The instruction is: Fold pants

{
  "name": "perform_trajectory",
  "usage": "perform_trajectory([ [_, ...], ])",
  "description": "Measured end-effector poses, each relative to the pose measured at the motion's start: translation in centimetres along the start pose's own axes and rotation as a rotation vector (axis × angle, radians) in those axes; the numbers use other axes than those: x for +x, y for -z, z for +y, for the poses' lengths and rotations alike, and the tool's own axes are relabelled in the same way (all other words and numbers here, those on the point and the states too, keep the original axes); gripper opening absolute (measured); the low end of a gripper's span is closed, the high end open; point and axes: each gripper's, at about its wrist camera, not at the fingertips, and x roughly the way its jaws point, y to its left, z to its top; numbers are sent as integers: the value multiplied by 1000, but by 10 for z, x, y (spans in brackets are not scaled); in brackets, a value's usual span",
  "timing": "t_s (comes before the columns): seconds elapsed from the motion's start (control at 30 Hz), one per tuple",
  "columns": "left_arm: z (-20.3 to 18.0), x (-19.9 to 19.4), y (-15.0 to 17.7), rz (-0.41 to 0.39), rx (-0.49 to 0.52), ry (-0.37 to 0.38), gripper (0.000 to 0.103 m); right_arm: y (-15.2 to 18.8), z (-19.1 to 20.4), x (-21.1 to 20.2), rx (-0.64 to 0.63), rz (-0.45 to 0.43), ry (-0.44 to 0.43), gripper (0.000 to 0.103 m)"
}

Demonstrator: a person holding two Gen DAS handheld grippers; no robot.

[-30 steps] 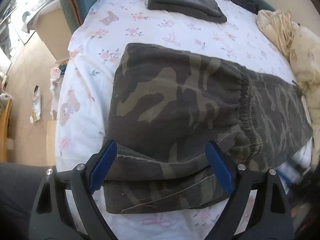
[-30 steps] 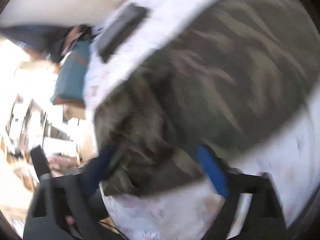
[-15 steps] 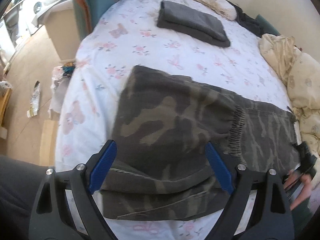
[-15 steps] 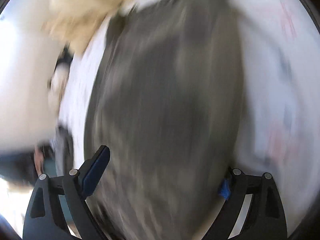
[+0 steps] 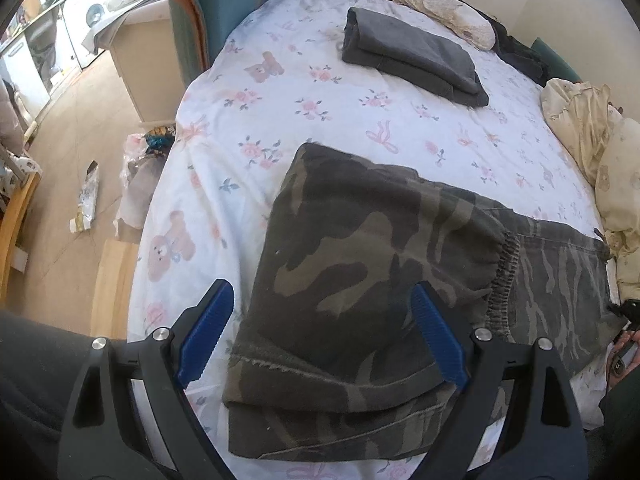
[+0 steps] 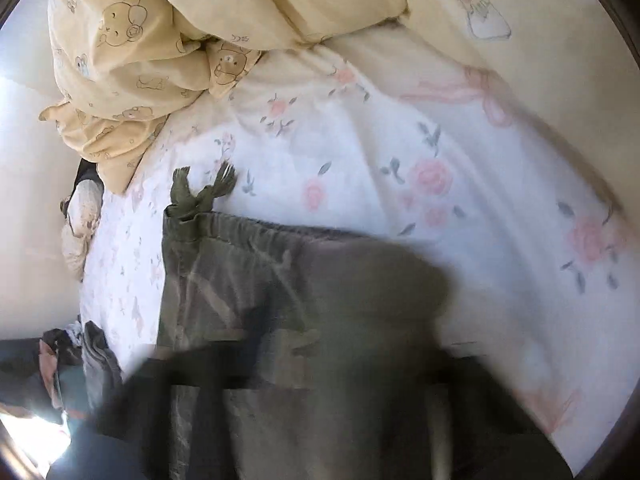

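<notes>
Camouflage pants (image 5: 360,248) lie folded over on the floral bed sheet (image 5: 280,100), the elastic cuff resting on the upper part. My left gripper (image 5: 320,336) hovers open above the near folded end, its blue pads (image 5: 204,332) spread wider than the cloth. In the right wrist view the pants' waistband end (image 6: 224,272) with its drawstring (image 6: 200,196) lies flat. My right gripper (image 6: 340,360) is a dark motion blur over that cloth, with its jaws closing. Whether cloth is between them is hidden by the blur. A hand (image 5: 624,344) shows at the right edge.
A folded dark grey garment (image 5: 412,60) lies farther back on the bed. A crumpled yellow bear-print duvet (image 6: 160,40) borders the waistband end. Left of the bed are a cabinet (image 5: 144,64) and floor litter (image 5: 86,196).
The right gripper swept from the folded end to the waistband end, and its wide-apart fingers are now blurred together. The left view drew back slightly, jaws still wide.
</notes>
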Motion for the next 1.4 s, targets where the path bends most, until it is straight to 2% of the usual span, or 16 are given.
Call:
perform_trajectory([
  [0.07, -2, 1, -3, 14, -18, 27, 88, 3, 11, -18, -29, -67, -120, 7],
  [0.13, -5, 1, -4, 29, -32, 75, 88, 13, 51, -37, -173, -105, -266, 7],
  [0.33, -5, -7, -2, 5, 0, 53, 88, 89, 151, -100, -611, -101, -468, 7],
  [0.4, 6, -3, -1, 12, -43, -30, 88, 136, 177, -125, -749, -64, -573, 7],
  [0.47, 17, 3, -1, 54, -98, -29, 88, 194, 195, -144, -863, 26, -720, 7],
  [0.57, 27, 4, 1, 64, -136, -25, 88, 273, 201, -147, -1014, 172, -782, 7],
  [0.63, 31, 1, 1, 49, -136, -43, 88, 322, 192, -132, -1091, 256, -751, 9],
  [0.77, 42, -6, 2, 33, -170, -31, 88, 414, 158, -88, -1295, 498, -561, 19],
  [0.83, 47, -8, 3, 37, -187, -21, 88, 437, 154, -90, -1406, 515, -502, 33],
  [0.9, 50, -10, 3, 39, -200, -6, 88, 435, 157, -89, -1370, 572, -514, 70],
  [0.93, 51, -11, 3, 37, -202, -1, 88, 429, 157, -93, -1309, 615, -545, 70],
  [1.07, 52, -15, 2, 27, -207, 9, 88, 416, 157, -130, -1231, 678, -682, 66],
  [1.13, 53, -15, 3, 34, -225, 29, 88, 395, 160, -138, -1070, 653, -762, 63],
  [1.2, 50, -15, 4, 37, -216, 42, 88, 377, 169, -122, -948, 583, -683, 35],
  [1.27, 46, -15, 4, 35, -195, 43, 88, 384, 173, -91, -959, 563, -482, 17],
  [1.4, 41, -17, 7, 25, -170, 69, 88, 439, 157, -40, -1029, 724, -310, 16],
])
